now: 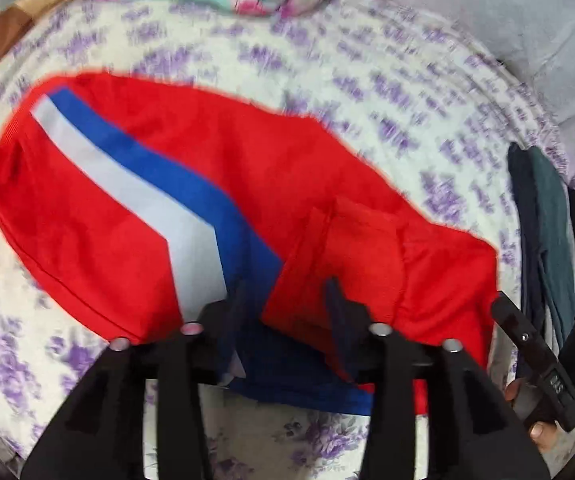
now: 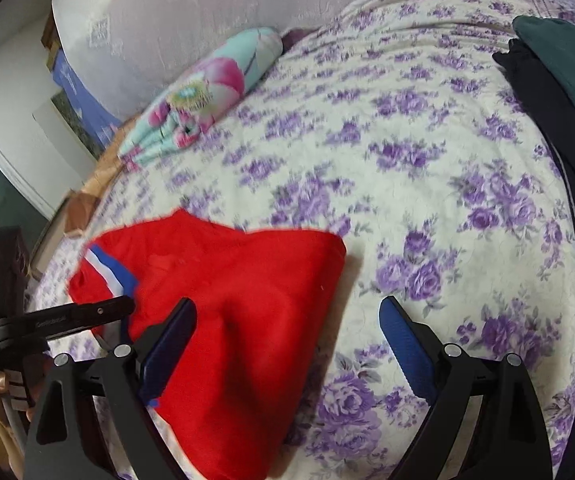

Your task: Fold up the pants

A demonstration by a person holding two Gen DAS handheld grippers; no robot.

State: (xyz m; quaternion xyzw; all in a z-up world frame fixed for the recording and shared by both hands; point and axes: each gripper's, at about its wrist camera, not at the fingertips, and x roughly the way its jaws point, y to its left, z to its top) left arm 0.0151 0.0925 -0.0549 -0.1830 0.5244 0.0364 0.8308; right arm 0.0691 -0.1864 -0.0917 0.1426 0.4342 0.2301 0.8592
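Left wrist view, my left gripper (image 1: 287,300) jaws part-open astride a red pants (image 1: 167,208) fold, my right gripper (image 2: 287,344) spread wide, holding nothing.

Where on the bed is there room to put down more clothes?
The widest bare patch of bedspread lies between the red pants, the rolled floral blanket and the dark clothes pile. It's crowded at the near edge, around the pants and both grippers.

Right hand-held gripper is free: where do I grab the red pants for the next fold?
Probably the red pants at their far right corner, approached from the bare bedspread side. That corner lies flat and exposed, and the open right hand-held gripper already straddles that edge.
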